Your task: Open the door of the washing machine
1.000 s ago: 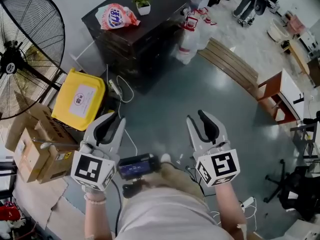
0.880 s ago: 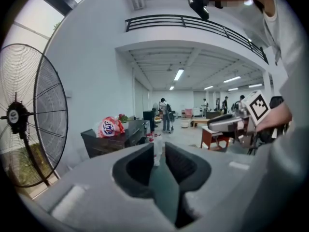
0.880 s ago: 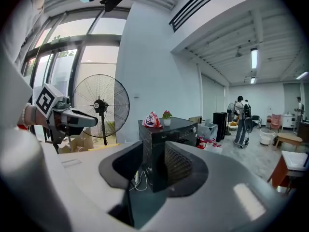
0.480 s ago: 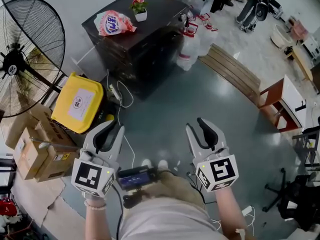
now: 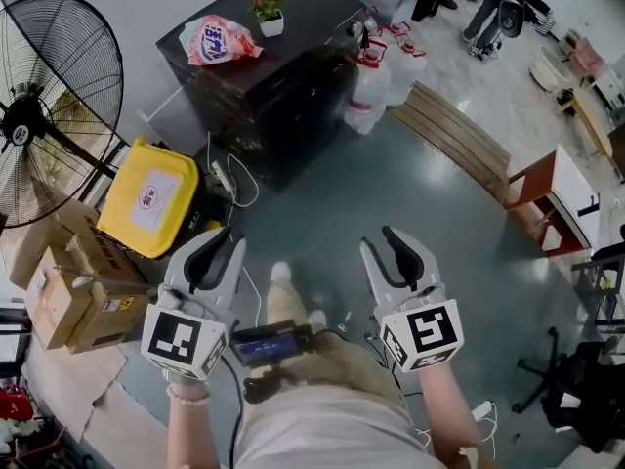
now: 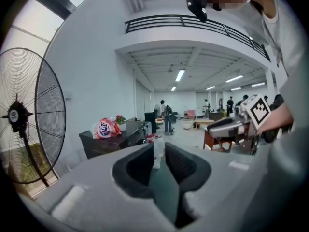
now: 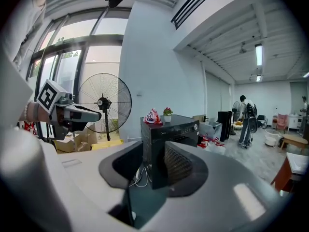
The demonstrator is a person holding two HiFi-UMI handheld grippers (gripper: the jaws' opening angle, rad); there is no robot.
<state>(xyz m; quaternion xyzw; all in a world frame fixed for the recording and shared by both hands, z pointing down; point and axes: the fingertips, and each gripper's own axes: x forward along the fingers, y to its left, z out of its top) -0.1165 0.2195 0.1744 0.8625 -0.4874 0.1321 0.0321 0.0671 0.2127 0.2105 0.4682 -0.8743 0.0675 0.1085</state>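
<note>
Both tools, left gripper (image 5: 223, 243) and right gripper (image 5: 381, 242), have jaws apart and empty, well short of the black washing machine (image 5: 278, 81) — lettering on the bag (image 5: 217, 39) atop it is unreadable

Bright, even daylight from the windows (image 7: 99, 52) plus ceiling strip lights (image 7: 259, 47); gripper views bulge, corners black, soft shadows.

The person holds the grey two-jaw left gripper (image 5: 211, 246) and the matching grey right gripper (image 5: 390, 246) level and side by side, well apart, low before the body, both pointing toward the far side, jaws parted with nothing between them.
</note>
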